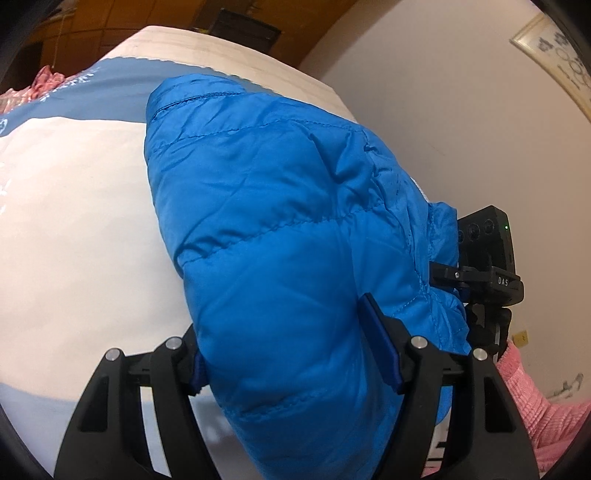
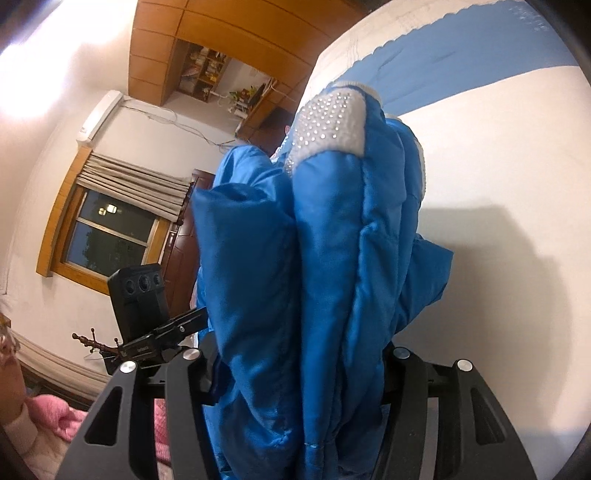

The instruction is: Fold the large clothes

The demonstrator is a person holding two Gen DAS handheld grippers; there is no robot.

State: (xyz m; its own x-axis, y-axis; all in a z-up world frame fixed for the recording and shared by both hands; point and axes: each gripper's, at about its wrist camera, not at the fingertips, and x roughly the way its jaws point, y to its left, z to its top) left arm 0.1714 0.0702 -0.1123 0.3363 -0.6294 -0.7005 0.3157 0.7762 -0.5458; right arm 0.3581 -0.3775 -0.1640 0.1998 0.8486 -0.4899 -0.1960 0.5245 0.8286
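A bright blue quilted puffer jacket (image 1: 273, 206) is folded into a thick bundle and hangs lifted over the white and blue bed sheet (image 1: 74, 206). My left gripper (image 1: 295, 354) is shut on one end of the bundle, its blue pads pressed into the padding on both sides. In the right wrist view the same jacket (image 2: 325, 258) stands up between the fingers, showing a white panel with small studs (image 2: 332, 125) at its top. My right gripper (image 2: 299, 373) is shut on these thick layers. The other gripper's camera block (image 1: 487, 240) (image 2: 140, 299) shows beside the jacket in each view.
The bed (image 2: 498, 192) fills most of both views, with a wooden edge (image 1: 229, 51) at its far side. Pink fabric (image 1: 535, 402) lies at the near side. A white wall (image 1: 443, 110), a window (image 2: 107, 236) and wooden cabinets (image 2: 229, 33) surround the bed.
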